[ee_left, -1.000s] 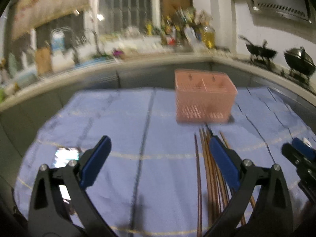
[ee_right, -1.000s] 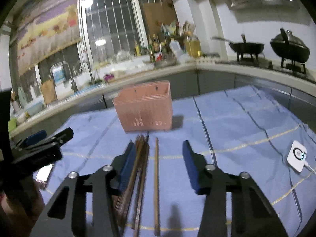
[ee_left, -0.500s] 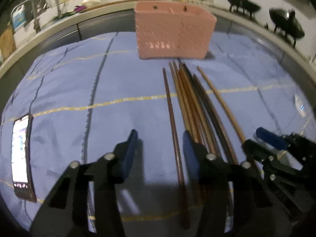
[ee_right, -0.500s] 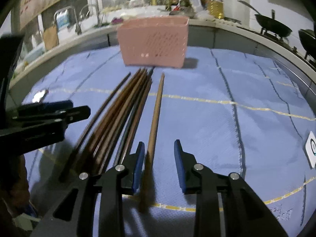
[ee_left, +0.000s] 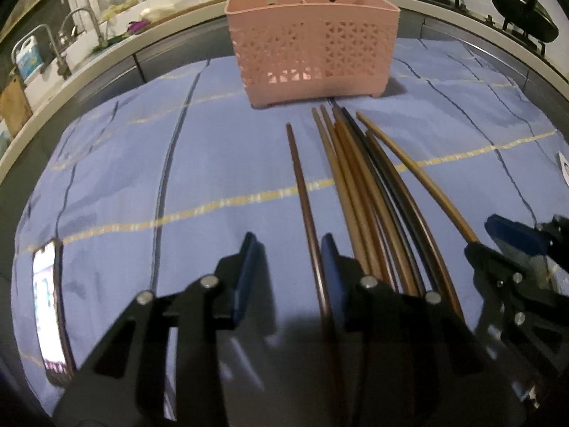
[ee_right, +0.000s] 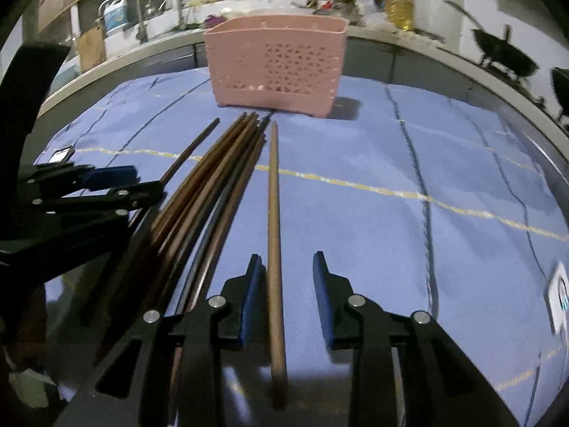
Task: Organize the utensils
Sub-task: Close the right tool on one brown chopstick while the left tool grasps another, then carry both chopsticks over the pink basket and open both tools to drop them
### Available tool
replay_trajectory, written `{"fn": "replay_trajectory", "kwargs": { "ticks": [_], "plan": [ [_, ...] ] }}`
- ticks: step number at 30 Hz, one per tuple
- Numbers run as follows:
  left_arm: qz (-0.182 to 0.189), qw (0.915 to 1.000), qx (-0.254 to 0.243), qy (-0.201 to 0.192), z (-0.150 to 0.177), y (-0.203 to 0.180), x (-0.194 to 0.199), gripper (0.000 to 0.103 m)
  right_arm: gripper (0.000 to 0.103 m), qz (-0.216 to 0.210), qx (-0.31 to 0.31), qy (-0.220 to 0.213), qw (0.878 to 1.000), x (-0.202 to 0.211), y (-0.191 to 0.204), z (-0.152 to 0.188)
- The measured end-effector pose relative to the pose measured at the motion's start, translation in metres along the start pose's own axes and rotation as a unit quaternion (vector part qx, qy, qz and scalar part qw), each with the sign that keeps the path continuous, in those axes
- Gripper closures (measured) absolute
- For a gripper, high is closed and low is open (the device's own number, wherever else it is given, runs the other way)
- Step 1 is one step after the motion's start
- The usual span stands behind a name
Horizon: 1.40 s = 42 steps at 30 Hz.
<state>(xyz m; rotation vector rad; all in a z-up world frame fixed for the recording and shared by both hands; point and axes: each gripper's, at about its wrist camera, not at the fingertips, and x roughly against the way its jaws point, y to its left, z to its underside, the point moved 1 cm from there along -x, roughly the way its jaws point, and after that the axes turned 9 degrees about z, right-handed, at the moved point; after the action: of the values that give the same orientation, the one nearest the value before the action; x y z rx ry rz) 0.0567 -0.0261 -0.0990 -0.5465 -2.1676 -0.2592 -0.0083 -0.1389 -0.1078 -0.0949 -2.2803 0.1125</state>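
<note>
Lying on the blue cloth (ee_left: 220, 163) in front of the pink basket (ee_left: 313, 46): a spread of chopsticks, both grippers low over them.

Basket perforated, upright; its contents cannot be made out. Bundle of chopsticks (ee_left: 370, 192) fans out from the basket's front. Left gripper (ee_left: 288, 267) has just been closing, jaws part-open, straddling the lone dark chopstick (ee_left: 302, 192) left of the bundle; that stick sits against the right pad, the left pad is apart from it. Right gripper (ee_right: 288, 284) has narrowed too, part-open around the separate light chopstick (ee_right: 274, 213), gaps visible on both sides. Chopstick near ends hidden under the grippers. Phone (ee_left: 49, 306) far left of the basket, lit; white device (ee_right: 560, 295) far right, cut off. Woks (ee_left: 519, 10) behind.
</note>
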Motion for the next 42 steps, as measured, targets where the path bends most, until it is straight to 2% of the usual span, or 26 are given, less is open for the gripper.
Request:
{"fn": "replay_trajectory", "kwargs": {
  "ticks": [5, 8, 9, 10, 11, 12, 14, 16, 19, 23, 29, 33, 38, 42],
  "plan": [
    [0.013, 0.9999, 0.001, 0.007, -0.030, 0.011, -0.019, 0.067, 0.073, -0.026, 0.014, 0.028, 0.999, -0.031, -0.007, -0.046],
    [0.044, 0.9989, 0.012, 0.014, -0.051, 0.022, -0.033, 0.067, 0.074, -0.037, 0.031, 0.036, 0.998, -0.051, -0.003, -0.076],
    [0.047, 0.9988, 0.011, 0.013, -0.058, 0.024, -0.038, 0.067, 0.077, -0.042, 0.031, 0.040, 0.998, -0.058, -0.003, -0.085],
    [0.048, 0.9988, 0.007, 0.010, -0.062, 0.025, -0.041, 0.067, 0.090, -0.052, 0.032, 0.045, 0.997, -0.064, -0.002, -0.095],
    [0.050, 0.9987, 0.005, 0.006, -0.064, 0.025, -0.043, 0.070, 0.097, -0.064, 0.032, 0.049, 0.996, -0.067, -0.002, -0.099],
    [0.052, 0.9986, 0.005, 0.002, -0.066, 0.026, -0.044, 0.074, 0.097, -0.077, 0.029, 0.055, 0.995, -0.070, -0.002, -0.103],
    [0.070, 0.9975, 0.005, 0.002, -0.070, 0.025, -0.045, 0.096, 0.098, -0.084, 0.030, 0.057, 0.994, -0.070, -0.003, -0.106],
    [0.091, 0.9957, 0.013, 0.009, -0.072, 0.025, -0.044, 0.098, 0.098, -0.112, 0.012, 0.060, 0.992, -0.066, -0.009, -0.104],
    [0.109, 0.9937, 0.009, -0.022, -0.071, 0.027, -0.020, 0.098, 0.098, -0.132, -0.012, 0.016, 0.991, -0.035, -0.021, -0.097],
    [0.140, 0.9867, 0.005, -0.083, -0.076, 0.029, 0.034, 0.098, 0.098, -0.145, -0.025, -0.071, 0.987, 0.023, -0.033, -0.094],
    [0.143, 0.9713, -0.005, -0.190, -0.093, 0.037, 0.130, 0.099, 0.098, -0.156, -0.044, -0.193, 0.968, 0.098, -0.042, -0.115],
    [0.145, 0.9558, -0.003, -0.256, -0.120, 0.045, 0.183, 0.099, 0.098, -0.161, -0.061, -0.249, 0.953, 0.128, -0.049, -0.143],
    [0.125, 0.9396, 0.001, -0.319, -0.167, 0.052, 0.224, 0.099, 0.098, -0.154, -0.073, -0.293, 0.941, 0.140, -0.053, -0.205],
    [0.095, 0.9358, 0.000, -0.339, -0.209, 0.052, 0.226, 0.099, 0.098, -0.119, -0.084, -0.329, 0.933, 0.129, -0.055, -0.256]
  ]
}}
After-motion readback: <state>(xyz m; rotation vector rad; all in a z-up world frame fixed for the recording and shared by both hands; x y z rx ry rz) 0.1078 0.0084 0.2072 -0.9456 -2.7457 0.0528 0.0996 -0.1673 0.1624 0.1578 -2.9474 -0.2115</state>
